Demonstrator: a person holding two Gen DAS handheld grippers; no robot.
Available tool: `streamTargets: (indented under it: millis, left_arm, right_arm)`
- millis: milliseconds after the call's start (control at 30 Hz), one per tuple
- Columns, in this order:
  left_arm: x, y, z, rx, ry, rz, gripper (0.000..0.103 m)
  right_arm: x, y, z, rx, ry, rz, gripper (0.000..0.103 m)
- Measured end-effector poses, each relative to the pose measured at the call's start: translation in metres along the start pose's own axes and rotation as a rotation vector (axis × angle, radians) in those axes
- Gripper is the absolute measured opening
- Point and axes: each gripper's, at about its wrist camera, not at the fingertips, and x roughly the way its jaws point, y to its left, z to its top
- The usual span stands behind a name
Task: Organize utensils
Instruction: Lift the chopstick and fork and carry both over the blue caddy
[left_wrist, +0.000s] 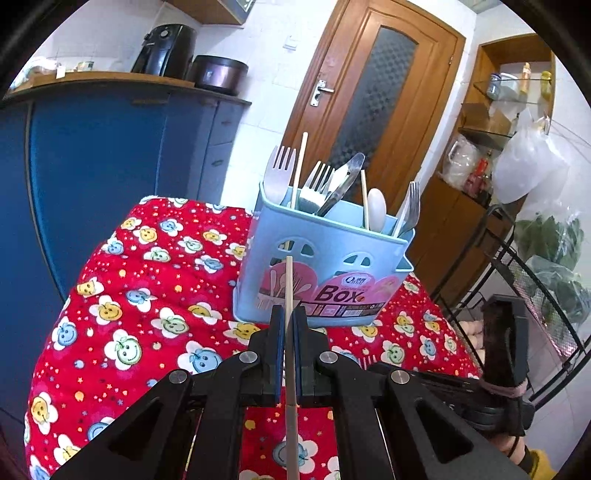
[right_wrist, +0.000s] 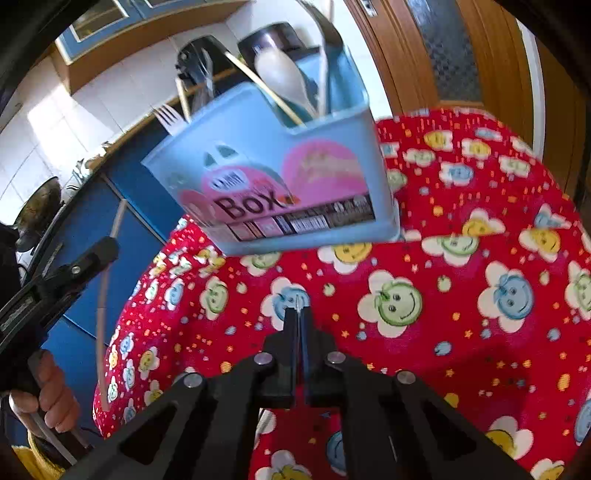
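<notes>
A light blue utensil box (left_wrist: 325, 266) stands on the red smiley-flower cloth (left_wrist: 140, 314). It holds forks, chopsticks, a white spoon and metal tongs. My left gripper (left_wrist: 289, 314) is shut on a wooden chopstick (left_wrist: 289, 280), upright, just in front of the box. The left gripper and its chopstick (right_wrist: 105, 288) show at the left of the right wrist view. My right gripper (right_wrist: 298, 314) is shut, with only a thin sliver showing between the tips, in front of the box (right_wrist: 280, 184).
A blue cabinet (left_wrist: 110, 166) with a black appliance (left_wrist: 166, 48) and a pot stands behind left. A wooden door (left_wrist: 373, 110) is behind the box. A black wire rack (left_wrist: 535, 295) with bags is at the right.
</notes>
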Motion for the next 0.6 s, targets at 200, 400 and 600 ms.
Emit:
streamTargets:
  millis: [200,400,600]
  left_arm:
    - [-0.005,-0.005,0.006,0.006,-0.028,-0.01,0.004]
    - [-0.01,-0.014,0.02,0.026,-0.082,-0.021,0.004]
    - [-0.015,-0.024,0.041,0.06,-0.155,-0.023,0.004]
  right_arm:
    - [-0.031,0.02,0.005,-0.069,-0.111,-0.018,0.003]
    - [-0.073,0.033,0.02,-0.128,-0.255,-0.065,0.003]
    - [-0.1,0.049,0.043,-0.178,-0.372,-0.136,0.003]
